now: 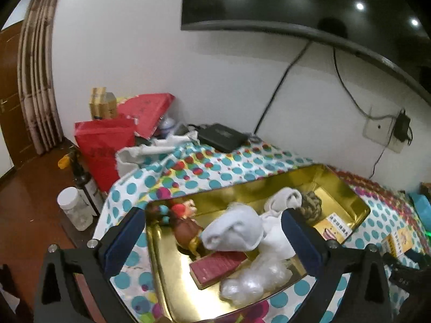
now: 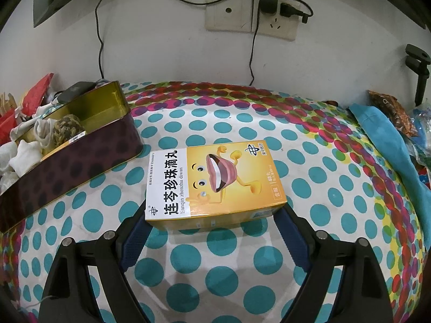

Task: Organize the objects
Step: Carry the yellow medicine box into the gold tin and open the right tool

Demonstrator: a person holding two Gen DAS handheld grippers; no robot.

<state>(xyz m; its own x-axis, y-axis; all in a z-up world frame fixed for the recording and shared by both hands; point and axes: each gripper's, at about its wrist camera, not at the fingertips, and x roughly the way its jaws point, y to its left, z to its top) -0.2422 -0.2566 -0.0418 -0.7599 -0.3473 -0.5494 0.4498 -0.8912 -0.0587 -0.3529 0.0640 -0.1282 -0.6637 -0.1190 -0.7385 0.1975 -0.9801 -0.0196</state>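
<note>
A gold-lined tin box [image 1: 350, 191] with dark dotted sides [image 2: 80, 158] sits on the dotted cloth. It holds white socks [image 1: 234, 231], a doll [image 1: 186, 223], a red booklet [image 1: 215, 267], a clear bag [image 1: 253, 282] and a woven ball [image 1: 311, 204]. My left gripper [image 1: 212, 242] hovers open over the tin, empty. A yellow medicine box [image 2: 212, 183] lies on the cloth right of the tin. My right gripper [image 2: 212, 231] is open, its fingers at either side of the box's near end; it also shows in the left wrist view [image 1: 396, 245].
Red bags [image 1: 107, 145], a black device [image 1: 221, 136] and white cloth lie beyond the tin. A clear jar [image 1: 74, 210] and bottle stand on the floor to the left. A blue cloth [image 2: 390, 145] and snack packets lie at right. Cables hang from a wall socket [image 2: 250, 13].
</note>
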